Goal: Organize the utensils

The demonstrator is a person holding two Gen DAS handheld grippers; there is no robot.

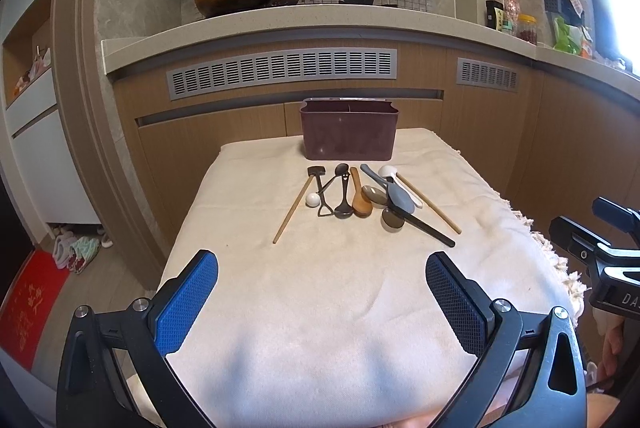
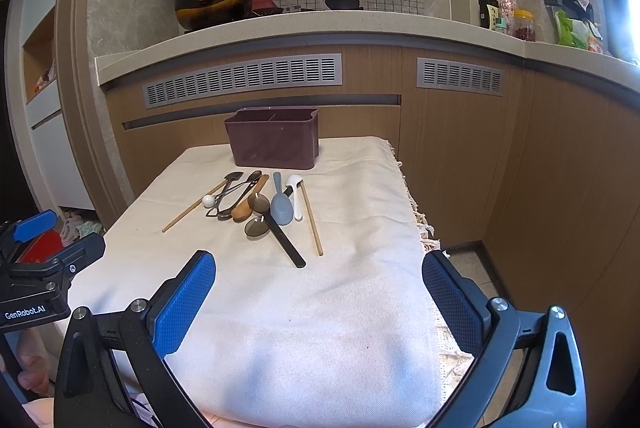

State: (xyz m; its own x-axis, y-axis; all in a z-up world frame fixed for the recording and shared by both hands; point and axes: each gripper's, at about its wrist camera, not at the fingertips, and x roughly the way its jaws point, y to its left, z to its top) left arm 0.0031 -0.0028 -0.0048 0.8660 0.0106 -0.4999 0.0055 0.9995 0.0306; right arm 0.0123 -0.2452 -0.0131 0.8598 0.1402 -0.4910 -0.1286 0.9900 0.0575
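Several mixed utensils (image 1: pixel 360 198) clustered flat, maroon divided caddy (image 1: pixel 349 130) behind

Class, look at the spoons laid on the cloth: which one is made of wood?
The brown wooden spoon in the middle of the row, bowl toward the camera. Its neighbours are black, grey or white; only it shows a warm orange-brown wood tone.

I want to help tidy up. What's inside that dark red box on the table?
Looking over the rim of the dark red box, only a divider splitting it into compartments shows. No utensil sticks out the top. Its walls hide the bottom, so something short could be down there.
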